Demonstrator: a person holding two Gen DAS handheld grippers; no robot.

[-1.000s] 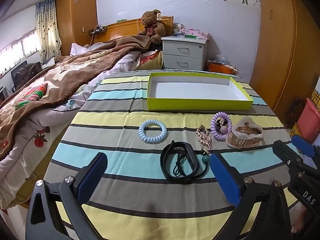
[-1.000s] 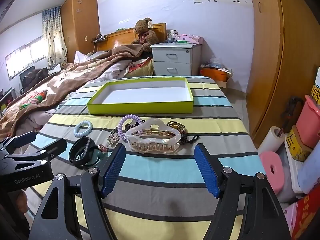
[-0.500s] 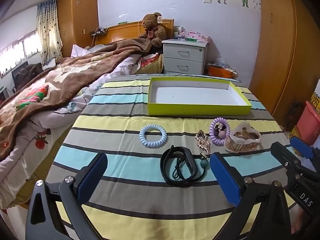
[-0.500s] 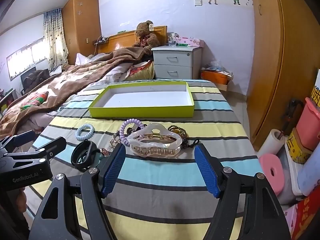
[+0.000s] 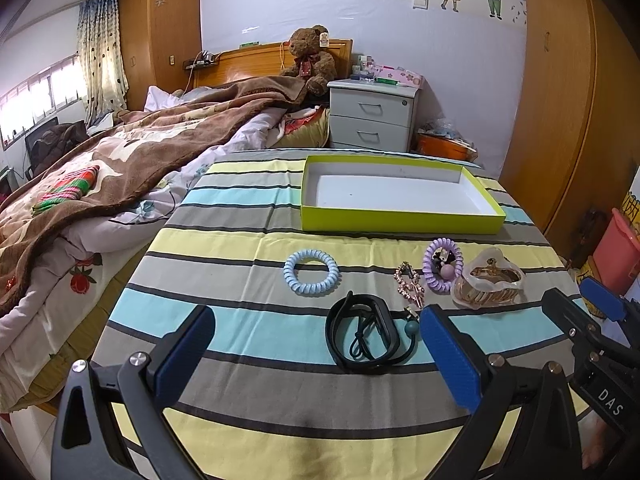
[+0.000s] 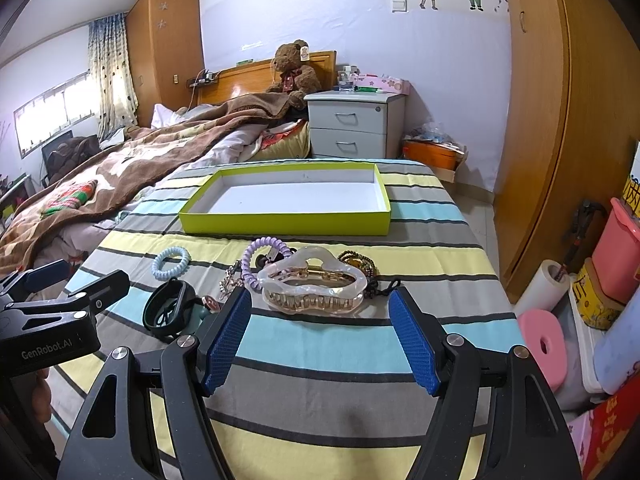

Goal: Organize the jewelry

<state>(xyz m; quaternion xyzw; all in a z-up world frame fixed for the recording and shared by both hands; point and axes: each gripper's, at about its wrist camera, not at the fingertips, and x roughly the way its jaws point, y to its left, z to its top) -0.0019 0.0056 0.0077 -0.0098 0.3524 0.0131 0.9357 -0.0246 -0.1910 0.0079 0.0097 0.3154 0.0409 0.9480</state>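
A: Left wrist view, what do I have?

B: My left gripper (image 5: 316,354) hovers with its blue pads spread wide, holding nothing. Just ahead, between the fingers and nearer the right one, lies the black band (image 5: 362,336) on the striped tablecloth (image 5: 240,248). Beyond it lie the blue coil hair tie (image 5: 312,272), the gold pin (image 5: 410,286), the purple coil hair tie (image 5: 442,266) and, far right, the clear claw clip (image 5: 488,284). Farther ahead sits the green tray (image 5: 400,222), nothing in it.

A: And the right wrist view?

B: My right gripper (image 6: 320,336) is likewise spread and holds nothing. The clear claw clip (image 6: 312,286) rests directly ahead, centred between the fingers, apart from both pads. A beaded bracelet (image 6: 358,262) lies just behind it to the right; the black band (image 6: 168,312) sits to the left, near the left gripper (image 6: 60,300). The green tray (image 6: 284,224) lies beyond.
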